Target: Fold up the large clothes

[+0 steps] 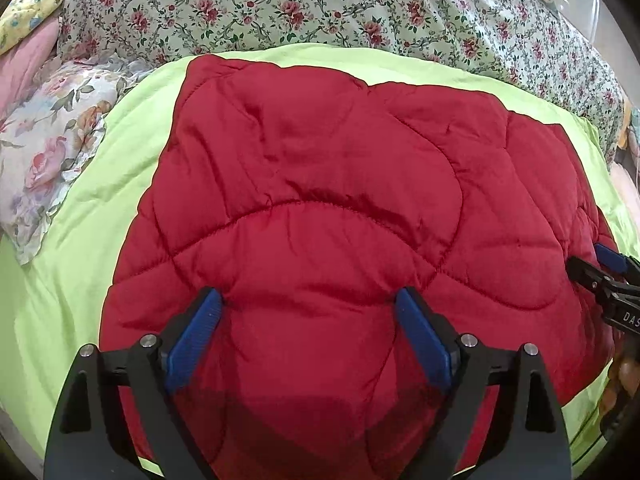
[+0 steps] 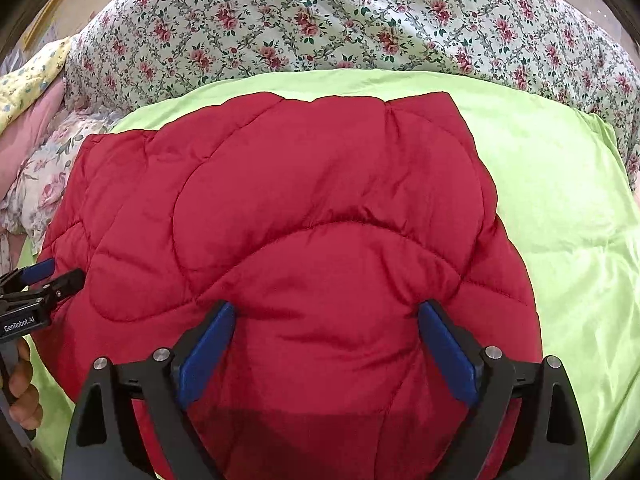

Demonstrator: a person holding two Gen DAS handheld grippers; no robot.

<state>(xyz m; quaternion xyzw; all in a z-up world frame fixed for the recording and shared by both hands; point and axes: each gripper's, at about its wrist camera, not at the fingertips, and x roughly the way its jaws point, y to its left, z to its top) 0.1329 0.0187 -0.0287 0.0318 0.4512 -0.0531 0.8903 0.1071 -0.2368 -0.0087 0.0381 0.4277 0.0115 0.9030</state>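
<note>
A red quilted padded garment (image 1: 320, 184) lies spread on a lime green sheet (image 1: 72, 264); it also shows in the right wrist view (image 2: 320, 200). My left gripper (image 1: 308, 304) is open, its blue pads pressed down on the garment's near part, fabric bulging between them. My right gripper (image 2: 326, 316) is open the same way on the garment's near right part. The right gripper shows at the right edge of the left wrist view (image 1: 600, 268), and the left gripper shows at the left edge of the right wrist view (image 2: 44, 276).
A rose-print quilt (image 1: 320, 4) is bunched behind the garment. A floral pillow (image 1: 44, 152) and pink and yellow bedding (image 1: 28, 28) lie at the left. Bare green sheet (image 2: 560, 208) extends to the right of the garment.
</note>
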